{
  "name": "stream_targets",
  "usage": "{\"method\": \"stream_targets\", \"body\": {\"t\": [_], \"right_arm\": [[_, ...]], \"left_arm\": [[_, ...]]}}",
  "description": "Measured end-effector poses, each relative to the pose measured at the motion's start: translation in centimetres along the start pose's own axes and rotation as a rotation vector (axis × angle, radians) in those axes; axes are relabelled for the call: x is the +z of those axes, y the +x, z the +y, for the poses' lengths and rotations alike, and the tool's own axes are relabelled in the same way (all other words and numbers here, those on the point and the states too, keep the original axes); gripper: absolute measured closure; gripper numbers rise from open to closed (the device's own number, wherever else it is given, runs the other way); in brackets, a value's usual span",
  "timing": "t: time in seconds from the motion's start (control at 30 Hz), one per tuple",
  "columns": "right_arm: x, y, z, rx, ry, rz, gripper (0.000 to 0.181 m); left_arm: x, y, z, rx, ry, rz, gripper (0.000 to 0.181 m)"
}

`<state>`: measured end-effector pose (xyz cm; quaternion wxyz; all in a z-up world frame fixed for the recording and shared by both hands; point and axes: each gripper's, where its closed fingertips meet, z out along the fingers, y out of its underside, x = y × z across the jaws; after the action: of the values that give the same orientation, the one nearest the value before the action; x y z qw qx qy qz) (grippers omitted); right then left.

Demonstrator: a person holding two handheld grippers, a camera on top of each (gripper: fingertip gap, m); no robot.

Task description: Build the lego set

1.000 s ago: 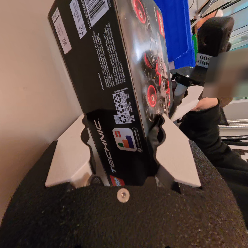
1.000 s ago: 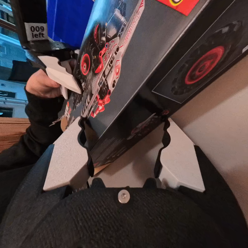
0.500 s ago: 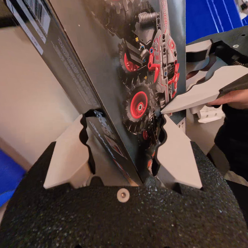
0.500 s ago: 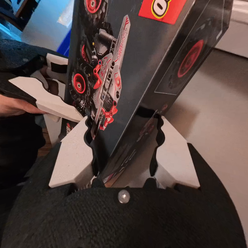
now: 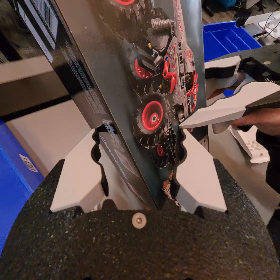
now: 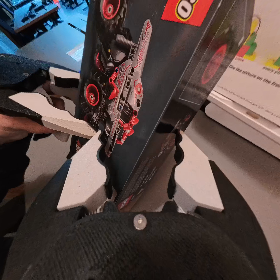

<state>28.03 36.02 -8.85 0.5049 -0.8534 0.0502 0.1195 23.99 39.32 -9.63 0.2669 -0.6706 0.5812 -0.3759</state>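
The black lego box (image 5: 136, 60), with a red-wheeled truck printed on its front, is held up between both grippers, off the table. My left gripper (image 5: 138, 131) is shut on its lower end, one finger on the front face and one on the back. My right gripper (image 6: 140, 132) is shut on the same end of the box (image 6: 159, 75) from the other side. In the left wrist view the right gripper's finger (image 5: 219, 112) touches the front face beside my own finger. In the right wrist view the left gripper's finger (image 6: 63, 121) does the same.
Blue bins stand at the back right (image 5: 227, 37) and at the left (image 5: 12, 166). A white booklet (image 5: 250, 145) lies on the beige table. A white box with a printed sheet (image 6: 250, 98) is at the right. A person's hand (image 5: 260, 119) holds the right gripper.
Both grippers have swung round with the box still in them. The box now stands more upright, its front face turned towards both cameras, and the room shows behind it instead of the table.
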Motion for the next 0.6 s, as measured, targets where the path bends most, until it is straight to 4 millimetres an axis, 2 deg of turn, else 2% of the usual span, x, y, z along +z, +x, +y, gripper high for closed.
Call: {"method": "stream_targets", "body": {"t": [0.23, 0.37, 0.43, 0.5, 0.6], "right_arm": [[-0.6, -0.5, -2.7, -0.175, 0.062, 0.041, 0.089], [0.1, -0.8, -3.7, -0.228, 0.089, 0.047, 0.089], [-0.4, -1.8, -4.1, -0.273, 0.100, 0.067, 0.090], [-0.8, -2.5, -5.6, -0.383, 0.176, 0.106, 0.090], [0.7, -2.2, -5.1, -0.334, 0.116, 0.067, 0.089]], "left_arm": [[-1.4, -0.3, -2.0, 0.086, 0.059, -0.070, 0.079], [-1.9, -1.1, -2.4, 0.094, 0.083, -0.102, 0.080], [-2.8, -0.8, -2.5, 0.104, 0.116, -0.110, 0.080], [-3.7, -1.0, -3.2, 0.118, 0.170, -0.132, 0.081], [-3.6, -1.9, -2.7, 0.128, 0.126, -0.188, 0.084]]}}
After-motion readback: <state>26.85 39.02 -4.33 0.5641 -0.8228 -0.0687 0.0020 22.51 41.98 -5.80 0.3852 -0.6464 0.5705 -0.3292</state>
